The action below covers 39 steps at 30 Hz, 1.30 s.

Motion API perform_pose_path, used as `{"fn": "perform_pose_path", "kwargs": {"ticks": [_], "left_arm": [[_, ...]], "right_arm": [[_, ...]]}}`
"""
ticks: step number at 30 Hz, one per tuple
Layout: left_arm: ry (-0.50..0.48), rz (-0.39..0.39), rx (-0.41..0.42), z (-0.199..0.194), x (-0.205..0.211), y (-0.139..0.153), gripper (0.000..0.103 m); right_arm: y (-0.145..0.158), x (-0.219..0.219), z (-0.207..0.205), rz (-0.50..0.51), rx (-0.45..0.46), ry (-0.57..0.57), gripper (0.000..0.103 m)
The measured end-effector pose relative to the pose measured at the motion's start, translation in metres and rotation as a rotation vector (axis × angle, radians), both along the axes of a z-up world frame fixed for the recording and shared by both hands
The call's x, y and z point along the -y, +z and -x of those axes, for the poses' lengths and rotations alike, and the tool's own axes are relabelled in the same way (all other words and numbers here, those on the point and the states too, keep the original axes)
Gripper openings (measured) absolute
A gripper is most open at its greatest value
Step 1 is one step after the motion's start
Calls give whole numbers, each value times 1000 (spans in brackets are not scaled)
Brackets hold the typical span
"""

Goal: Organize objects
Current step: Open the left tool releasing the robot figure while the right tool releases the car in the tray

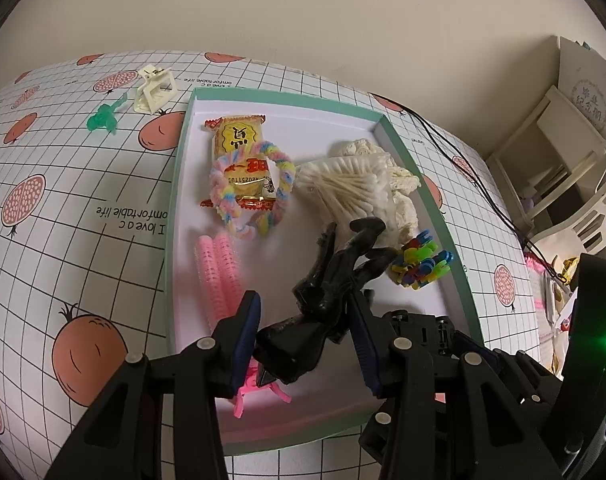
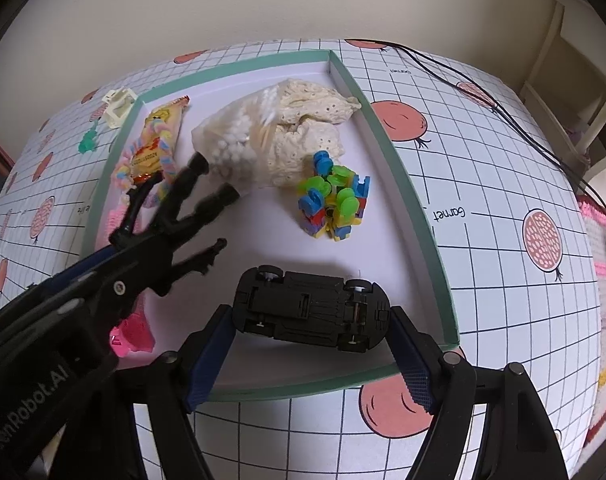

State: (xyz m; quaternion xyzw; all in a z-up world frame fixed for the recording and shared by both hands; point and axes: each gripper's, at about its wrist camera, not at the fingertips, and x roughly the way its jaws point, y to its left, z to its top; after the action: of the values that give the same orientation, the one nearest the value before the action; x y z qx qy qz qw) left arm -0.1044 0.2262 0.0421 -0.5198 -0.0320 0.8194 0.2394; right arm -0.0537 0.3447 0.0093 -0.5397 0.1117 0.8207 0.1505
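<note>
Black horse is gripped in the left gripper's jaws over the tray; only the right view shows the right gripper clamping an upturned car.

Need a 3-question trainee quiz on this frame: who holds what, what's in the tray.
1. What does the right gripper hold? A) upside-down black car B) swab bag C) pink rollers
2. True or false: the white clip lies inside the tray.
3. Fill in: the black figure is held by the ____ gripper.

Key
1. A: the car sits between its fingers, over the tray.
2. False: the clip lies on the table, beyond the tray's far corner, near a green toy.
3. Left: the left gripper.
</note>
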Motion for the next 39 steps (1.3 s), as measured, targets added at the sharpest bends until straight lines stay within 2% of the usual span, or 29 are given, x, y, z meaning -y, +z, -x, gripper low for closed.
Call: {"fn": "perform_pose_path", "kwargs": {"ticks": [7, 12, 21, 29, 34, 39], "left_arm": [[-6, -11, 6, -2, 1, 4, 47], [-6, -23, -7, -5, 4, 12, 47], [23, -43, -53, -6, 19, 29, 47], [65, -17, -74, -1, 37, 29, 47], [104, 34, -74, 4, 49, 20, 47], [156, 78, -74, 10, 64, 13, 53]], "right_arm": [[2, 3, 0, -8, -9, 12, 82], [8, 8, -1, -14, -26, 21, 89], [25, 11, -9, -18, -79, 17, 89], [28, 12, -6, -23, -94, 11, 89], [29, 13, -6, -21, -106, 8, 89], [29, 13, -4, -25, -109, 5, 89]]}}
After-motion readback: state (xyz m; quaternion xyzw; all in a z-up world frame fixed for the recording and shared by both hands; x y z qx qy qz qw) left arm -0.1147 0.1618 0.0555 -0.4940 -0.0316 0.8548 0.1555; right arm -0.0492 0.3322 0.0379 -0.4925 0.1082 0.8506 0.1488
